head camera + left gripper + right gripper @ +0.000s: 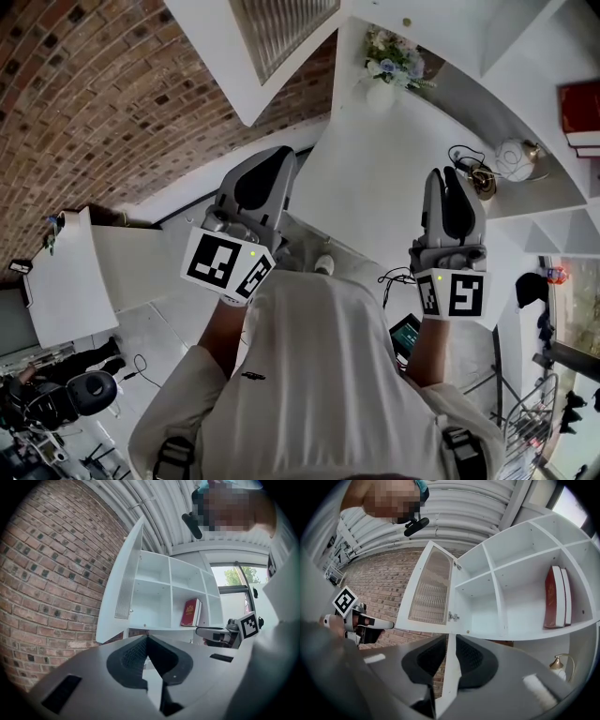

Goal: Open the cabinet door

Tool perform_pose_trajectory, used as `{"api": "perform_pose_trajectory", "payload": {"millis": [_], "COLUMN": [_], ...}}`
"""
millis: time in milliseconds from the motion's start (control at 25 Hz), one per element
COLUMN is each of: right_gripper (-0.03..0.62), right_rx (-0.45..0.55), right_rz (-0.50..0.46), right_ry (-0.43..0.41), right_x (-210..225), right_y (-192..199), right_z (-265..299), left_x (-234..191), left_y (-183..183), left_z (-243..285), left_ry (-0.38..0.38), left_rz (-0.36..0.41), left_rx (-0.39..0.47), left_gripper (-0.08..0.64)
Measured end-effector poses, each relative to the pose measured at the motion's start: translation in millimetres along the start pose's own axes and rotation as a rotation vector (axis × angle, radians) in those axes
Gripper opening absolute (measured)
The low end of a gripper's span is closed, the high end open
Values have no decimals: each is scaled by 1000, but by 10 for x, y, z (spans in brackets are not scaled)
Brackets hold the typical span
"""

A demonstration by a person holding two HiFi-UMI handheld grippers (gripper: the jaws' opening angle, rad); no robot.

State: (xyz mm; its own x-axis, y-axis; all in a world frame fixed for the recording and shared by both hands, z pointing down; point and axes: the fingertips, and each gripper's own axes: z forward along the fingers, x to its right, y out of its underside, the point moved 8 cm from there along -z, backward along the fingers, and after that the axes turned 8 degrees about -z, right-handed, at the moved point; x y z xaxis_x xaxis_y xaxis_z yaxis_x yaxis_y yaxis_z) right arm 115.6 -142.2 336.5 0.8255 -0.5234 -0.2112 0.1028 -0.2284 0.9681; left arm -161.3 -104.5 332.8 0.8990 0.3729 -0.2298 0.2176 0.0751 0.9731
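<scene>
Finishing step: your cabinet door [431, 585] stands open at 11 o'clock. Left gripper [146, 639] closed, right gripper [449, 641] narrowly parted, both empty; likely just withdraw.

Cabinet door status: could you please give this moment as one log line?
white glass-panelled cabinet door: open | left gripper: shut, empty | right gripper: slightly open, empty | both clear of door

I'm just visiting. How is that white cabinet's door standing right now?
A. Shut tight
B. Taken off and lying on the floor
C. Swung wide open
C: the cabinet door hangs swung out on its hinges, baring the shelves and a red book inside.
</scene>
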Motion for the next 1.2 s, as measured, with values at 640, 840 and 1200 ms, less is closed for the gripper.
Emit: {"api": "perform_pose_trajectory", "payload": {"millis": [640,840,1200], "right_gripper": [25,25,25], "right_rx": [-11,-10,-15], "right_rz": [-3,-2,6], "right_ry": [16,17,14], "right_x": [33,33,21], "right_y": [10,13,32], "right_z": [-5,1,15], "left_x": [7,1,-17], "left_y": [41,60,82], "left_z": [60,67,70], "left_ry": [13,11,8], "left_rz": [-5,-9,-15], "left_rx": [-14,-17,-20], "left_gripper": [9,9,9]}}
